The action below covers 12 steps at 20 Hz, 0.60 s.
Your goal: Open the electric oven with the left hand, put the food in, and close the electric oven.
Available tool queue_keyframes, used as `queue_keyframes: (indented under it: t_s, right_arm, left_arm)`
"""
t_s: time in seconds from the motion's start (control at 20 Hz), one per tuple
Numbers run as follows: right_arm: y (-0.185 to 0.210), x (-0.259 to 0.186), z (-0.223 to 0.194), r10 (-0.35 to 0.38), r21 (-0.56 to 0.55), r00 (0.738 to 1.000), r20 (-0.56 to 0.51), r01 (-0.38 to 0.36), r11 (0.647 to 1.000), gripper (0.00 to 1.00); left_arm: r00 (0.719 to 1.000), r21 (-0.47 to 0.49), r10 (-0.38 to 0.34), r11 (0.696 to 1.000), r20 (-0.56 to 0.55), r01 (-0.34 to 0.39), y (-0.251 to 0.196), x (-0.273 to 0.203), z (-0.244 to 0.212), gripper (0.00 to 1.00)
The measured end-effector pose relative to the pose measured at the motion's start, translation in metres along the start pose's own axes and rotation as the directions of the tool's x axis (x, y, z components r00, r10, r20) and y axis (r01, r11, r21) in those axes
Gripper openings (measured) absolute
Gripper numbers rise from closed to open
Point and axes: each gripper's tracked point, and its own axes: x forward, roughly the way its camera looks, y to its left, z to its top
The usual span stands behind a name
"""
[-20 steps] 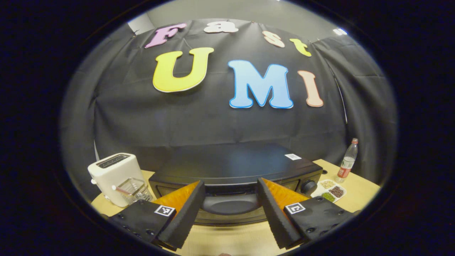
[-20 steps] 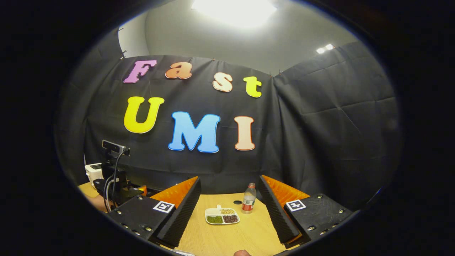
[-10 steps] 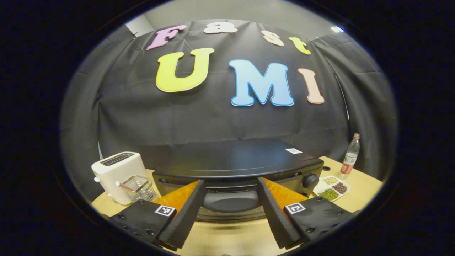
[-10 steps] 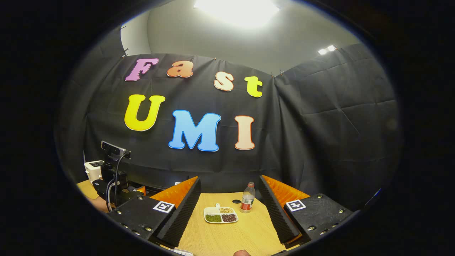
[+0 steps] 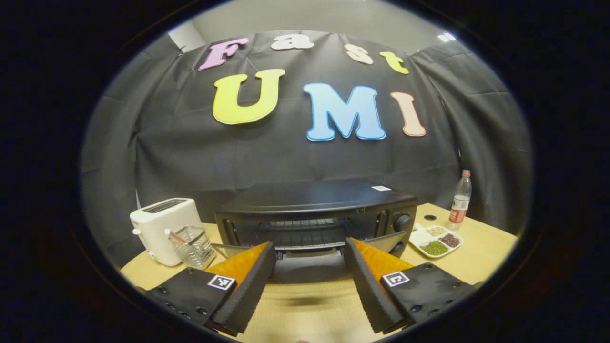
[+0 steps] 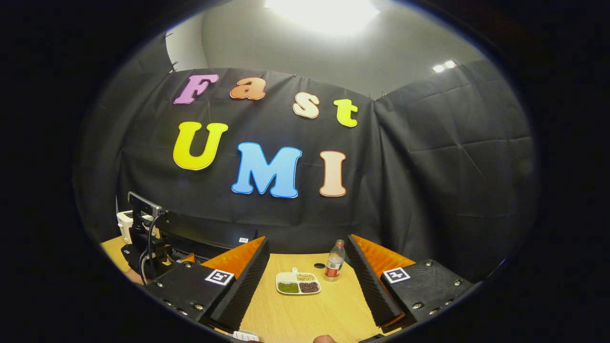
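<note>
- Centrally, electric oven (image 5: 317, 209) on the table (image 5: 476, 257), its door (image 5: 305, 267) lowered, rack visible.
- Left gripper (image 5: 310, 281): fingers apart, flanking the door, contact unclear.
- Right gripper (image 6: 307, 286): fingers apart, empty, above the food tray (image 6: 299, 283).

Each claw (image 5: 310, 286) carries black screwed blocks with square markers.

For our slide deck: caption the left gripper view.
Open left gripper before black electric oven, its door lowered, wire rack exposed.
</note>
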Motion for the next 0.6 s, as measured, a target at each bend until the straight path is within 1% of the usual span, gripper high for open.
queue_keyframes:
  t_s: [0.05, 0.1, 0.25, 0.35, 0.45, 0.55, 0.6]
  right_arm:
    - [0.002, -0.002, 0.001, 0.005, -0.004, 1.0, 0.0, -0.005, 1.0, 0.98]
    - [0.003, -0.002, 0.001, 0.01, -0.008, 1.0, -0.001, -0.01, 1.0, 0.98]
    - [0.009, -0.004, 0.0, 0.023, -0.015, 1.0, -0.008, -0.023, 1.0, 0.98]
    - [0.012, -0.007, 0.0, 0.031, -0.015, 0.999, -0.015, -0.031, 0.999, 0.98]
    - [0.014, -0.008, -0.002, 0.039, -0.02, 0.999, -0.019, -0.039, 0.999, 0.98]
    - [0.017, -0.01, -0.001, 0.048, -0.026, 0.999, -0.02, -0.049, 0.998, 0.98]
    - [0.018, -0.011, -0.001, 0.051, -0.028, 0.999, -0.019, -0.051, 0.998, 0.98]
  left_arm:
    - [1.0, 0.001, -0.001, 1.0, 0.0, 0.001, -0.001, -0.003, -0.003, 0.96]
    - [1.0, 0.003, -0.001, 1.0, 0.001, 0.001, -0.001, -0.006, -0.006, 0.91]
    - [1.0, 0.002, -0.001, 1.0, 0.002, 0.001, -0.003, -0.015, -0.016, 0.92]
    - [1.0, 0.006, -0.004, 1.0, -0.004, 0.004, -0.005, -0.021, -0.024, 1.0]
    - [1.0, 0.006, -0.007, 1.0, -0.017, 0.007, -0.006, -0.027, -0.033, 0.96]
    - [0.999, 0.006, -0.012, 1.0, -0.034, 0.012, -0.007, -0.032, -0.043, 0.96]
    - [0.999, 0.007, -0.014, 1.0, -0.042, 0.015, -0.008, -0.035, -0.048, 1.0]
